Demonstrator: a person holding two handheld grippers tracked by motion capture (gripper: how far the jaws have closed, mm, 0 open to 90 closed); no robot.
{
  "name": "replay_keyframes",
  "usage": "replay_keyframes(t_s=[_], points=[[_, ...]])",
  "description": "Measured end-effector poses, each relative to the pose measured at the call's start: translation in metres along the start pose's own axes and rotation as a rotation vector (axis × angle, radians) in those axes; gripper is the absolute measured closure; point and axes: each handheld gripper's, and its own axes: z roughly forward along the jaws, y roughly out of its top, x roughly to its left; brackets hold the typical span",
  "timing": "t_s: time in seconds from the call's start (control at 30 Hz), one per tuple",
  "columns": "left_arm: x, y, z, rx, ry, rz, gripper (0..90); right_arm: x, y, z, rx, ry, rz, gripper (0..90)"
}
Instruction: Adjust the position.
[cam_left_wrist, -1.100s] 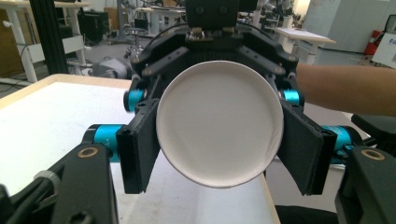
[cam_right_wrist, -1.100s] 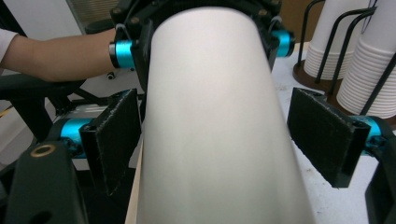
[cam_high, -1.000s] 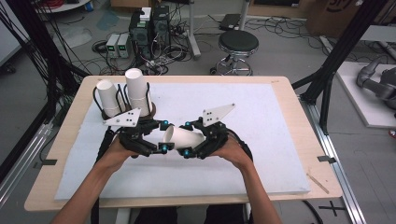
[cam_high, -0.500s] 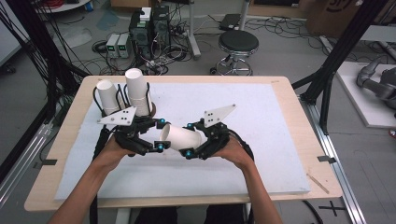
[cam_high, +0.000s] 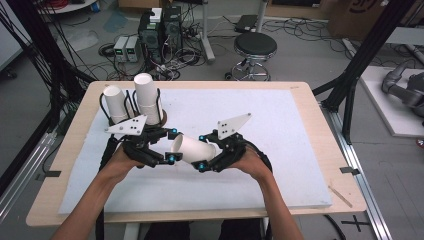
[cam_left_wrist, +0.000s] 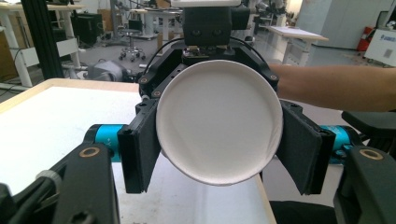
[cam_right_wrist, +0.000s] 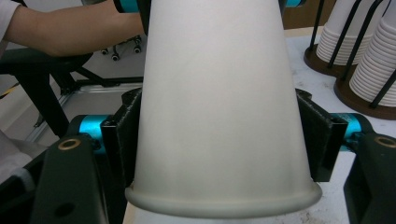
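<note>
A white paper cup (cam_high: 193, 148) lies on its side in the air just above the white mat (cam_high: 280, 125), between my two grippers. My left gripper (cam_high: 171, 146) is shut on its narrow bottom end; in the left gripper view the round base of the cup (cam_left_wrist: 219, 128) faces the camera between the black pads (cam_left_wrist: 140, 154). My right gripper (cam_high: 203, 153) grips the wide end. Its jaws have just been closing, and in the right gripper view the pads (cam_right_wrist: 123, 140) press on both sides of the cup (cam_right_wrist: 217, 107) near its rim.
Two stacks of white cups (cam_high: 116, 104) (cam_high: 146, 97) stand in black wire holders at the back left of the mat, also seen as cup stacks (cam_right_wrist: 373, 70) in the right gripper view. The wooden table edge (cam_high: 320, 107) frames the mat. A stool (cam_high: 255, 47) stands beyond the table.
My right gripper's jaws have closed onto the cup. Both hands and the cup have stayed where they were.
</note>
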Motion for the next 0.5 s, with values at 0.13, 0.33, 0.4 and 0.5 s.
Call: replay_keyframes(t_s=[0.13,0.33,0.4,0.5], points=[[-0.0002,-0.0003,-0.0002,0.001,-0.005,0.001,35.3,0.0006,0.0001,-0.0004,0.002,0.006,-0.003,29.3],[-0.0016,-0.0004,0.0010,0.013,0.019,0.002,31.0,0.0011,0.0002,-0.0006,0.002,0.003,-0.008,29.5],[-0.0015,-0.0013,0.0029,0.030,0.052,-0.013,17.5,0.0015,0.0005,-0.0006,0.003,0.006,-0.014,29.5],[-0.0003,-0.0022,0.0039,0.031,0.047,-0.036,1.7,0.0018,0.0004,-0.0004,0.006,-0.001,-0.010,29.5]])
